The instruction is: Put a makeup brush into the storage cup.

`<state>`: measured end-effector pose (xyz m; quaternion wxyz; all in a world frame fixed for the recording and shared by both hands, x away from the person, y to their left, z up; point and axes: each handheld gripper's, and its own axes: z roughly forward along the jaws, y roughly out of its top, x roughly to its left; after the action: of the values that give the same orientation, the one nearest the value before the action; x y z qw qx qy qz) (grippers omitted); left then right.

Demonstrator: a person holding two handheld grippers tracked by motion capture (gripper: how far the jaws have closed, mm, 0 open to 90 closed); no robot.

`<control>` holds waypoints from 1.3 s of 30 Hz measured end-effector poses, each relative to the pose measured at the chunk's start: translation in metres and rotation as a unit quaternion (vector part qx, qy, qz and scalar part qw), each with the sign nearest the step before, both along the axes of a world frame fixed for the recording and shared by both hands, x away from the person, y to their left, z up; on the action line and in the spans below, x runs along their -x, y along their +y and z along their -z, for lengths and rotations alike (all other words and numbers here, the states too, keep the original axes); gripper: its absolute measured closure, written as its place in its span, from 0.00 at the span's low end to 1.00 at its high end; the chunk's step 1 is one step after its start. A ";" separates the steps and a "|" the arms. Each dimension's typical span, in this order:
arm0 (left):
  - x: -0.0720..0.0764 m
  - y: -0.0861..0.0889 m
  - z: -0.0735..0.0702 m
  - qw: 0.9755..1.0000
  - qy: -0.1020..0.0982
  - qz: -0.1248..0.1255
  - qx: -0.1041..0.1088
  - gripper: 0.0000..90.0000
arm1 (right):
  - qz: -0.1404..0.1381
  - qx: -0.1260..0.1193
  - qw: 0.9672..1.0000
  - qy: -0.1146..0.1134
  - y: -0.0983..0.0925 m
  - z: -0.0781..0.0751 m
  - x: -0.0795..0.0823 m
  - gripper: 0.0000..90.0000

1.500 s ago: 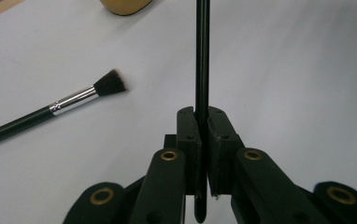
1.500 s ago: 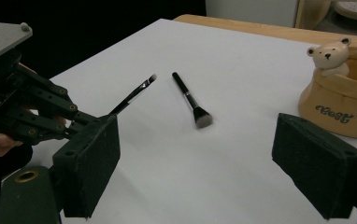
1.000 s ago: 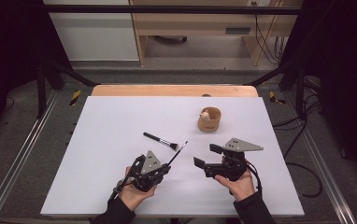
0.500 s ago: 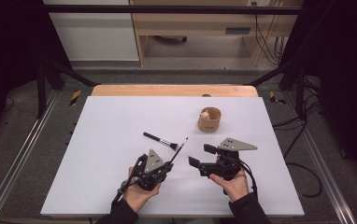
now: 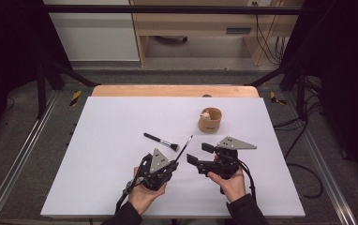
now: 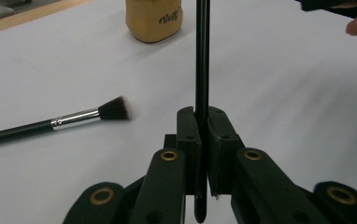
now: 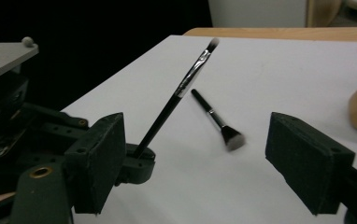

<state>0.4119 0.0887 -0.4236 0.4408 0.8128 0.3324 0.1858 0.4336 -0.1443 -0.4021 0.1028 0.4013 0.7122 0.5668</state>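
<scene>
On the left, the left tongs (image 5: 171, 165) were clamped on the lower handle of a thin black brush (image 6: 202, 60), which angled up and forward off the desk (image 5: 97, 154) with its pale tip toward the tan holder (image 5: 210, 120). Because the grip sat so near the butt end, most of the handle stuck out unsupported, and I judged it could pivot or slip in the pads if it were nudged or tilted further. Just beyond it a second brush (image 5: 161, 140), with a silver ferrule and a flat dark head, lay flat on the desk, near enough that a low sweep of the held brush might knock it and send it rolling. To the right, the right tongs (image 5: 197, 154) stood wide with nothing between them, their jaws having just narrowed a little, turned toward the held brush; if they closed off-centre on the slim handle, or while the left still gripped hard, the brush might twist out or be flicked away. Farther right, the holder looked light and its mouth narrow, so a misjudged entry could tip it or catch the rim. The desk was a plain white sheet with a wooden edge at the back, framed by metal rails, with grey floor, trailing cables, pale cabinets and a wooden bench behind in a dim room.
</scene>
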 end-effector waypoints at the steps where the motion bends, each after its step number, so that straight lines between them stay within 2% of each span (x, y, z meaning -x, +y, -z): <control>1: 0.000 -0.001 0.000 1.000 0.001 0.000 0.000 0.94 | 0.003 -0.003 1.000 0.001 -0.001 0.000 0.000 0.25; 6: -0.001 -0.007 -0.001 1.000 0.003 0.000 0.000 0.94 | 0.005 -0.025 1.000 0.006 -0.004 -0.001 -0.002 0.27; 13: -0.001 -0.015 -0.003 1.000 0.001 -0.002 0.004 0.94 | -0.003 -0.038 0.999 0.022 -0.004 0.000 -0.003 0.36; 22: 0.000 -0.026 -0.004 1.000 0.000 0.003 0.007 0.94 | -0.001 -0.037 0.999 0.032 -0.003 0.002 -0.004 0.51; 32: 0.005 -0.032 -0.001 1.000 -0.003 0.011 0.001 0.94 | 0.006 -0.067 0.997 0.048 -0.006 0.005 -0.004 0.73; 39: 0.008 -0.034 0.000 1.000 -0.005 0.014 0.001 0.94 | 0.004 -0.081 0.995 0.058 -0.008 0.006 -0.005 0.85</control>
<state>0.4042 0.0550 -0.4233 0.4457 0.8159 0.3195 0.1831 0.4383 -0.1520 -0.4078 0.0306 0.4434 0.6674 0.5975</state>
